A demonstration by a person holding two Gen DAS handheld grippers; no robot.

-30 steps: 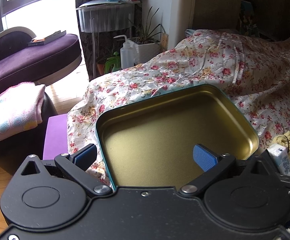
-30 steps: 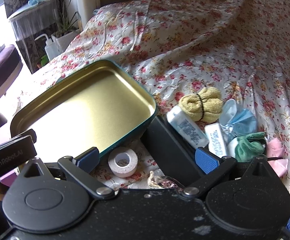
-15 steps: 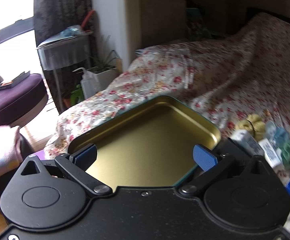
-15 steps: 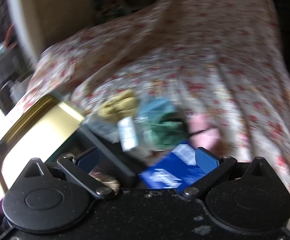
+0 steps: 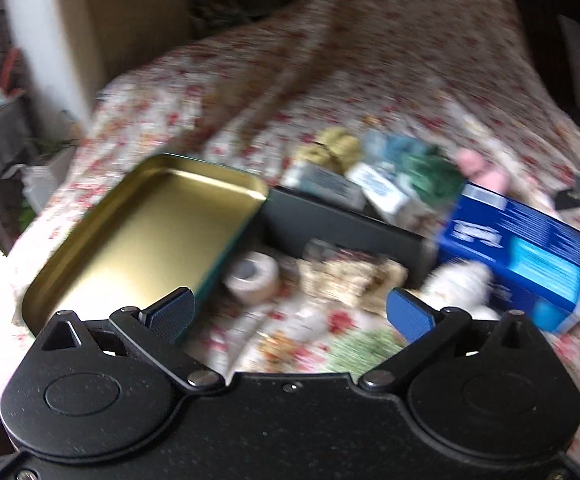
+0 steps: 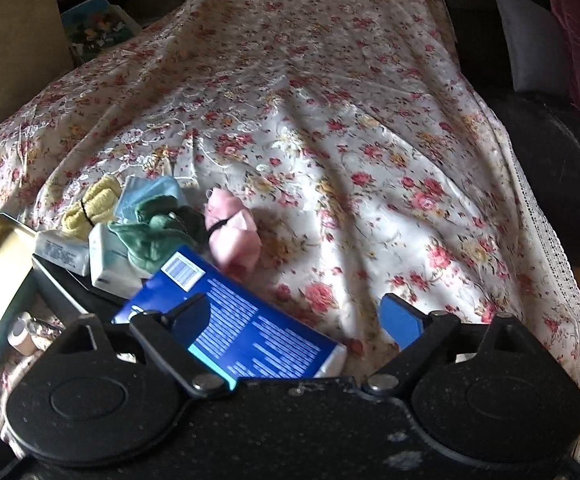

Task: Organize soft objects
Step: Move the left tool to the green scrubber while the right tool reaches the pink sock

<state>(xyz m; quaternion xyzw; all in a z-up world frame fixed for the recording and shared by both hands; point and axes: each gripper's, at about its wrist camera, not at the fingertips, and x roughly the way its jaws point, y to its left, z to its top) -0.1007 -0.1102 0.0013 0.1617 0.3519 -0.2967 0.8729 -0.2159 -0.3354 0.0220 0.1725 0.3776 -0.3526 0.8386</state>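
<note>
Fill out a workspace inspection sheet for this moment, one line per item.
Surface: floral cloth, wrinkled.
Job's things: yellow roll, green cloth and pink bundle lie beside the open gold tin.
Clutter: blue box, white packets, tape roll, dark box.
Grippers: left gripper open, empty; right gripper closing, the blue box partly between its jaws, pads not pressing.
Cables: nothing seen.
Surroundings: dark sofa, grey cushion.

Left-wrist view motion-blurred; right sharp, daylit, creased shadows, fisheye-curved edges.
</note>
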